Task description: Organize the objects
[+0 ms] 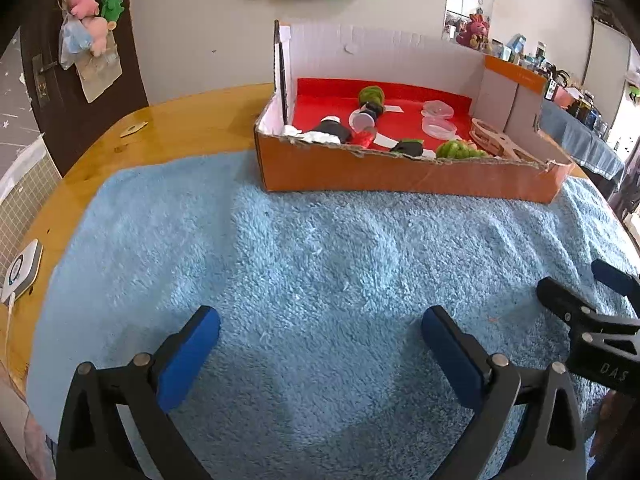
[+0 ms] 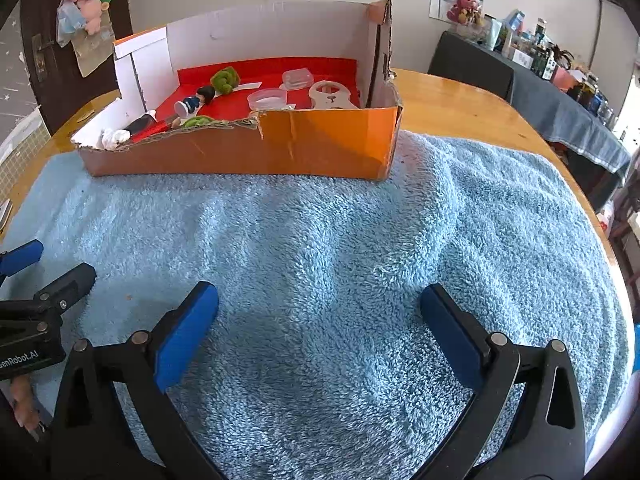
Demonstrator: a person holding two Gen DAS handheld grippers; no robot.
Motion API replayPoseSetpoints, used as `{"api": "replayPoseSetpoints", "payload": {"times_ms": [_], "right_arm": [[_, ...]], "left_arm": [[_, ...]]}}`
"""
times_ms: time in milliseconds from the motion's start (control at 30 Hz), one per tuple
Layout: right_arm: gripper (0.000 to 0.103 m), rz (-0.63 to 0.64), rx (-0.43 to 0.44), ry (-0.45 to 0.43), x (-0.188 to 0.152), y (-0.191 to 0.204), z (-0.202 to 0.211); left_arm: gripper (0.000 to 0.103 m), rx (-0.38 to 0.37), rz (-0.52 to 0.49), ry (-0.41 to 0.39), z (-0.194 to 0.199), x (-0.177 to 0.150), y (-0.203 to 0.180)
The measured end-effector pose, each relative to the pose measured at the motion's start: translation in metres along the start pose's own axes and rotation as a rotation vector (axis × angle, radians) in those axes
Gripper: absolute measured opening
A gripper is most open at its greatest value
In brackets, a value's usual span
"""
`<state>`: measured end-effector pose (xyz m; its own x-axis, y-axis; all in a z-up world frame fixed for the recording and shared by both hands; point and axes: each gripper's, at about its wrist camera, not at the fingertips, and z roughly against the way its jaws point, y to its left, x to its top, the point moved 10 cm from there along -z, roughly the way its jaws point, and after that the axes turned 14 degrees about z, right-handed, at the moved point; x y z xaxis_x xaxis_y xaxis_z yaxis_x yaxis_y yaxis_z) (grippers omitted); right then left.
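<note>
An orange cardboard box (image 1: 400, 174) (image 2: 320, 144) with a red floor stands at the far side of a blue towel (image 1: 320, 260) (image 2: 340, 260). Inside lie green fuzzy balls (image 1: 371, 96) (image 2: 225, 79), small dolls (image 1: 332, 130) (image 2: 194, 102), clear plastic lids (image 1: 439, 118) (image 2: 267, 98) and a wooden cut-out piece (image 1: 498, 142) (image 2: 330, 96). My left gripper (image 1: 320, 330) hovers open over the bare towel near its front. Beside it, my right gripper (image 2: 319, 308) is also open with nothing between its fingers. Each gripper shows at the edge of the other's view.
The towel covers a round wooden table (image 1: 180, 120) (image 2: 460, 100). A white device with a cable (image 1: 20, 272) sits at the table's left edge. A dark door with plush toys (image 1: 88, 20) is behind left; a cluttered side table (image 2: 560, 80) stands to the right.
</note>
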<state>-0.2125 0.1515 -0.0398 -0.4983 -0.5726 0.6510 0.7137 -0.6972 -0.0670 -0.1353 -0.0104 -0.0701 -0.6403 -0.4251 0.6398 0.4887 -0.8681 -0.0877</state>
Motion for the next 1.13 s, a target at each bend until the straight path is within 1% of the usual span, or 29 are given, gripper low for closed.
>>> {"api": "replayPoseSetpoints", "payload": {"times_ms": [300,467,1133], "right_arm": [[0.103,-0.001,0.004,-0.005,0.0008,-0.0007,0.0007],[0.103,-0.023,-0.007,-0.01,0.0011,-0.0018,0.0017],[0.103,-0.026,-0.013,-0.014,0.001,-0.005,0.0026]], "left_arm": [[0.103,0.007,0.008,-0.015,-0.0021,0.0022,-0.0012],[0.103,0.006,0.012,-0.02,-0.0028,0.0028,-0.0013],[0.103,0.017,0.023,-0.024,-0.0025,0.0029,-0.0005]]}}
